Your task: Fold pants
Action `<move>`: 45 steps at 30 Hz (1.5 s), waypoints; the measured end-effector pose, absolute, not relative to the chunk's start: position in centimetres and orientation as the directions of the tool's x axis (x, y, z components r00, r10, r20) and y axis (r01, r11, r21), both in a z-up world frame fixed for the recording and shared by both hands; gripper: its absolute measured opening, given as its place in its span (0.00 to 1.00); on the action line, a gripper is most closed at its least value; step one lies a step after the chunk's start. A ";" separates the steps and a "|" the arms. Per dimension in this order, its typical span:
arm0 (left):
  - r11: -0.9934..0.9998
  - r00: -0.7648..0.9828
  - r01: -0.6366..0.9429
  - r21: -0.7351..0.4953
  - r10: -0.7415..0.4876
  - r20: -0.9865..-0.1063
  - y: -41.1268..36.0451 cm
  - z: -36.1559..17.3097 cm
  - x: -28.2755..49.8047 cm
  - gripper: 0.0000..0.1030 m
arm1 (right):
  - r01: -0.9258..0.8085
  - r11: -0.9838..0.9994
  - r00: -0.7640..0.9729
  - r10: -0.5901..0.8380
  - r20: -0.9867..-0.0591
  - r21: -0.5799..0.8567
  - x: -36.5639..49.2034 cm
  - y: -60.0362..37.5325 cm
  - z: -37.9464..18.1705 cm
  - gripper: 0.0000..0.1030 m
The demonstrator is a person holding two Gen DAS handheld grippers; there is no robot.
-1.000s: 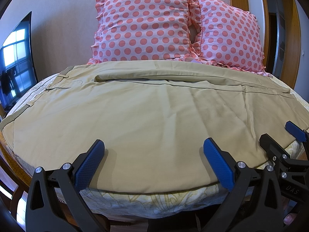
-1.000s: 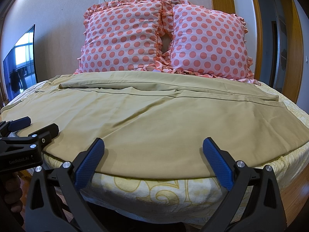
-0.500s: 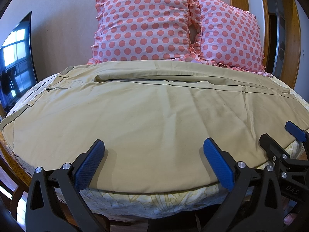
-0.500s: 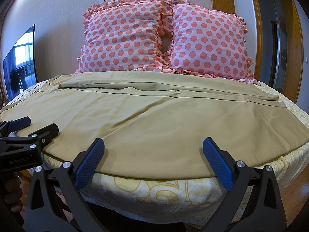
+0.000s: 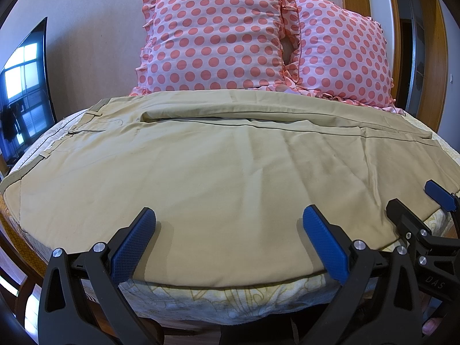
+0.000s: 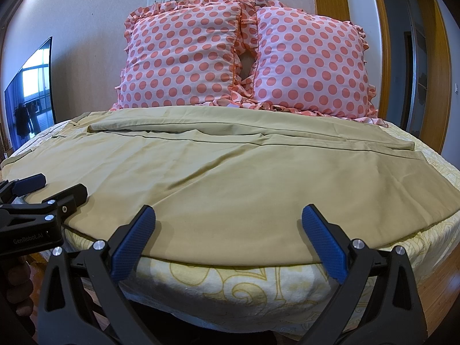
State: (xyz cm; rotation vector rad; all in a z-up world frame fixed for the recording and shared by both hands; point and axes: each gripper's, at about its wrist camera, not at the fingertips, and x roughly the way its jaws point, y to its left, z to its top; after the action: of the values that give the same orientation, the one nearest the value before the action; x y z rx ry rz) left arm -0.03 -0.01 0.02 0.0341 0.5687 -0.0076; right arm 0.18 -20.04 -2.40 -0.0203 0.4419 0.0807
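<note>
Tan pants (image 5: 218,172) lie spread flat across the bed, waistband at the left, legs running to the right; they also show in the right wrist view (image 6: 244,178). My left gripper (image 5: 228,230) is open and empty, hovering at the near edge of the pants. My right gripper (image 6: 228,230) is open and empty over the near hem, further right. The right gripper shows at the right edge of the left wrist view (image 5: 419,201), and the left gripper shows at the left edge of the right wrist view (image 6: 51,187).
Two pink polka-dot pillows (image 5: 218,37) (image 6: 310,57) lean on the wall behind the pants. The bed has a yellow patterned cover (image 6: 244,281). A dark TV screen (image 5: 23,86) stands at the left. A wooden door frame (image 6: 428,57) is at the right.
</note>
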 end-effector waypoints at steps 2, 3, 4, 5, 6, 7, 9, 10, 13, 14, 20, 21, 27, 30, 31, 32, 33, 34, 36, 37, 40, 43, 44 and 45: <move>0.999 0.842 0.014 0.031 0.005 -0.540 0.0 0.0 0.0 0.99 | -0.082 0.997 0.900 0.073 -0.429 -0.002 0.2 -19.9 -2.5 0.98; 0.999 0.840 0.010 0.031 0.008 -0.542 0.0 0.0 0.0 0.99 | -0.081 0.997 0.902 0.071 -0.427 -0.005 0.1 -19.8 -2.6 0.98; 0.999 0.839 0.010 0.032 0.009 -0.544 0.0 0.1 0.1 0.99 | -0.083 0.997 0.899 0.075 -0.431 -0.001 0.2 -19.8 -2.7 0.98; 0.999 0.837 0.010 0.031 0.008 -0.547 0.0 0.1 0.1 0.99 | -0.086 0.996 0.900 0.076 -0.429 -0.004 0.1 -19.7 -2.8 0.98; 0.999 0.835 0.012 0.031 0.007 -0.550 -0.2 0.3 0.1 0.99 | -0.098 0.995 0.901 0.085 -0.424 -0.007 0.1 -19.7 -2.9 0.98; 0.999 0.833 0.016 0.031 0.004 -0.553 -0.2 0.3 0.2 0.99 | -0.116 0.993 0.898 0.101 -0.428 -0.008 0.3 -19.7 -3.0 0.98; 0.999 0.817 0.028 0.024 -0.009 -0.577 -0.1 0.9 0.7 0.99 | -0.172 0.985 0.873 0.148 -0.464 -0.010 1.1 -20.5 -2.4 0.98; 0.999 0.814 0.039 0.017 -0.022 -0.580 0.1 1.5 0.9 0.99 | -0.172 0.985 0.862 0.147 -0.485 -0.007 1.8 -21.0 -1.6 0.98; 0.999 0.849 0.043 0.011 -0.030 -0.527 0.8 3.9 1.3 0.99 | -0.108 0.994 0.895 0.111 -0.432 0.032 3.6 -24.1 2.5 0.98; 0.999 0.862 0.041 0.018 -0.026 -0.507 1.0 5.0 1.6 0.99 | -0.081 0.996 0.903 0.091 -0.420 0.041 4.3 -25.1 3.6 0.98; 1.000 0.906 0.018 0.026 -0.005 -0.423 1.3 9.2 5.9 0.99 | 0.208 0.974 0.870 -0.143 -0.471 0.088 15.7 -35.1 9.7 0.98; 1.000 0.907 0.015 0.021 -0.005 -0.421 1.3 9.4 6.5 0.99 | 0.275 0.957 0.841 -0.194 -0.506 0.090 18.9 -37.2 9.8 0.96; 0.997 0.878 0.013 -0.079 -0.049 -0.477 2.2 8.6 11.2 0.99 | 0.500 0.861 0.629 -0.288 -0.722 0.092 32.6 -45.6 6.0 0.49; 0.988 0.860 0.015 -0.151 -0.089 -0.502 3.2 7.7 12.5 0.99 | 0.606 0.786 0.559 -0.309 -0.770 0.125 36.3 -48.8 4.1 0.47; 0.987 0.860 0.015 -0.159 -0.094 -0.501 3.3 7.4 12.4 0.99 | 0.626 0.769 0.548 -0.313 -0.776 0.132 37.1 -49.4 3.7 0.47; 0.986 0.859 0.017 -0.164 -0.099 -0.503 3.4 7.2 12.7 0.99 | 0.643 0.756 0.531 -0.325 -0.783 0.122 37.9 -49.9 3.3 0.47; 0.986 0.855 0.023 -0.166 -0.105 -0.507 3.4 7.0 12.9 0.99 | 0.664 0.743 0.496 -0.358 -0.791 0.081 38.8 -50.3 2.7 0.47; 0.985 0.849 0.034 -0.171 -0.119 -0.516 3.4 6.9 12.9 0.99 | 0.678 0.734 0.462 -0.383 -0.800 0.039 39.4 -50.4 2.1 0.46; 0.982 0.838 0.054 -0.179 -0.142 -0.528 3.2 6.7 13.2 0.99 | 0.680 0.733 0.446 -0.411 -0.795 0.003 39.6 -50.7 1.2 0.39; 0.981 0.832 0.060 -0.186 -0.152 -0.534 3.2 6.6 13.4 0.99 | 0.675 0.738 0.452 -0.423 -0.785 -0.008 39.4 -50.7 0.9 0.34; 0.975 0.821 0.059 -0.214 -0.170 -0.546 3.6 6.3 13.7 0.99 | 0.648 0.761 0.503 -0.393 -0.770 0.035 37.9 -51.0 0.7 0.17; 0.964 0.802 0.045 -0.261 -0.191 -0.566 4.4 5.8 14.3 0.99 | 0.612 0.770 0.594 -0.293 -0.749 0.184 35.4 -52.1 0.9 0.05; 0.960 0.796 0.037 -0.279 -0.197 -0.573 4.8 5.6 14.5 0.99 | 0.592 0.765 0.643 -0.259 -0.721 0.253 34.0 -52.6 1.2 0.04; 0.956 0.792 0.032 -0.291 -0.202 -0.576 5.0 5.5 14.6 0.99 | 0.573 0.764 0.679 -0.242 -0.693 0.295 32.7 -52.5 1.8 0.04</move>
State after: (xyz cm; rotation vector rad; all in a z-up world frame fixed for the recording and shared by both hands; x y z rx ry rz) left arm 14.58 5.02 5.47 -0.2748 0.6463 -0.1272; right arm 32.75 -52.54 1.81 0.5279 0.6813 -0.4824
